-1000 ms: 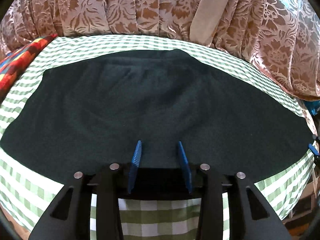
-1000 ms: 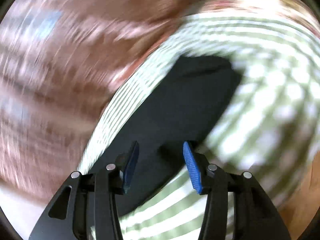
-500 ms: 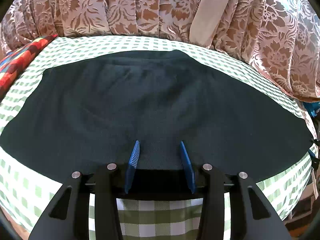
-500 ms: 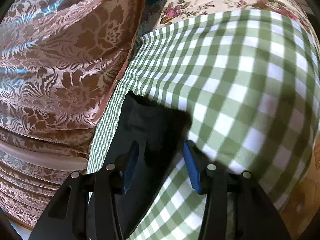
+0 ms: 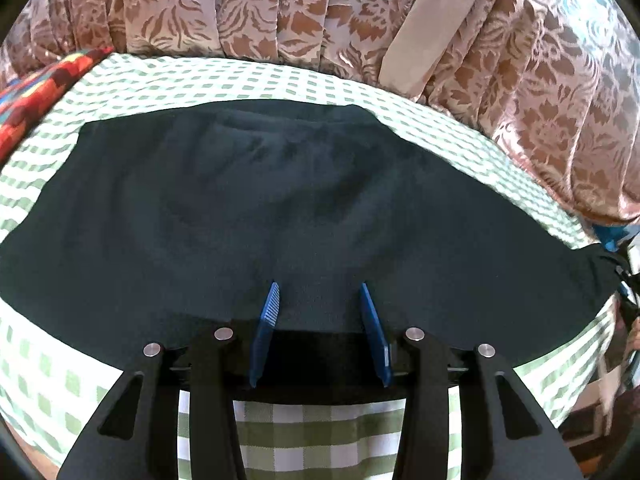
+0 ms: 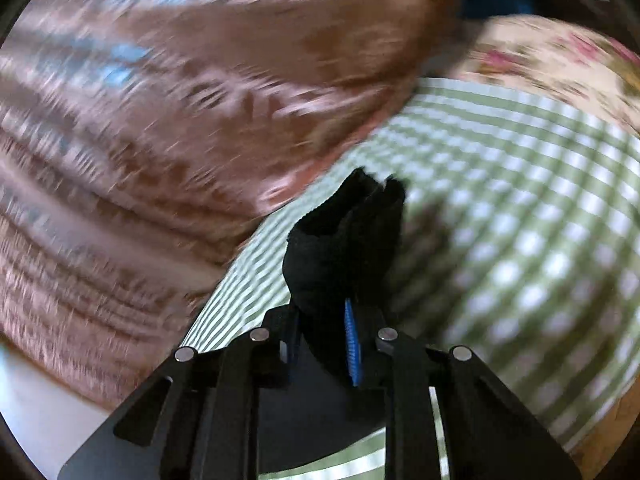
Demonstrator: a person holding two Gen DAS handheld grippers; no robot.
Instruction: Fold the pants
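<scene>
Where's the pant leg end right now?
In the right wrist view, the pant leg end is bunched between the right gripper fingers, raised above the green checked cloth, beside the brown curtain.

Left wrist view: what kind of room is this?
Probably a home bedroom or living room: dark green pants spread on a green-and-white checked cloth, pink-brown floral pleated curtains behind it.

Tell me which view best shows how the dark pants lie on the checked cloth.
The left wrist view: the dark fabric pants lie spread flat across the green-and-white checked cloth, edges visible. The right wrist view is blurred and shows only a bunched end pinched in the right tongs.
</scene>
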